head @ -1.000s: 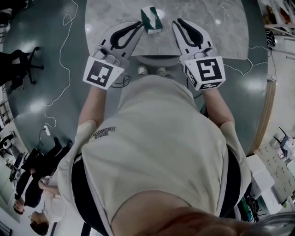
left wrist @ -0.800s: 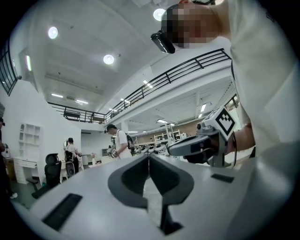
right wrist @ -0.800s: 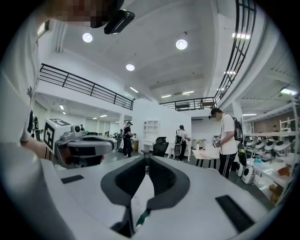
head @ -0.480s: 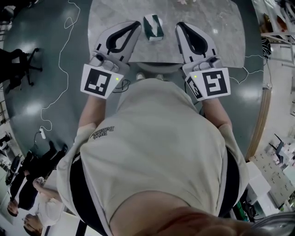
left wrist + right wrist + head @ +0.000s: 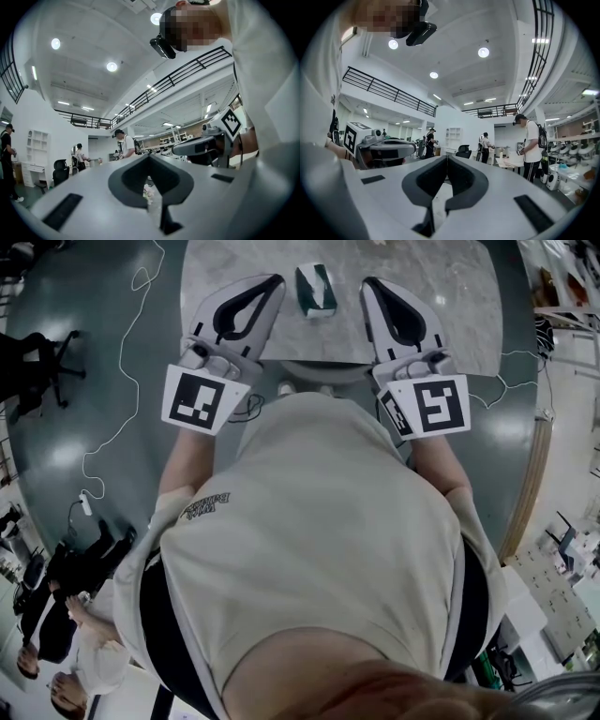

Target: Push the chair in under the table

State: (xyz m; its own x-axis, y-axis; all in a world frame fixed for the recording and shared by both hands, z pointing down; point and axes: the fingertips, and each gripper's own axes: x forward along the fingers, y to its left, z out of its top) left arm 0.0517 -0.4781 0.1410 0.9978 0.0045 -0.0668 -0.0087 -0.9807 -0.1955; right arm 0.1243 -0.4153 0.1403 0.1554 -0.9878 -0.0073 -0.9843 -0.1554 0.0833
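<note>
So from the head view: both grippers are held out over the near edge of the table point(image 5: 450, 296), one each side of a green-and-white box point(image 5: 316, 289) that sits on the marble a bit further in. The left gripper point(image 5: 275, 280) is to the box's left and the right gripper point(image 5: 367, 283) to its right, both pointing across the table.

The chair point(image 5: 314, 369) is tucked at the table's near edge, right between the two grippers. Only a grey curved strip of it shows. The rest is hidden by the tabletop and the person's shirt point(image 5: 319, 540). Neither gripper view shows the chair at all.

What the gripper views do give you is the jaws. In both, the tips are pressed together with nothing between them, so both grippers are closed and empty. The head view alone wouldn't settle that.

The gripper views look out level across the hall, which the head view never sees. There's a balcony railing point(image 5: 187, 75), round ceiling lights, and a person with a backpack point(image 5: 532, 145) standing off past the table. Each one also catches the other gripper off to the side.

Only the head view shows the floor. There's a cable point(image 5: 112, 427) snaking left of the table, and people point(image 5: 56, 615) well away from it at the lower left.
</note>
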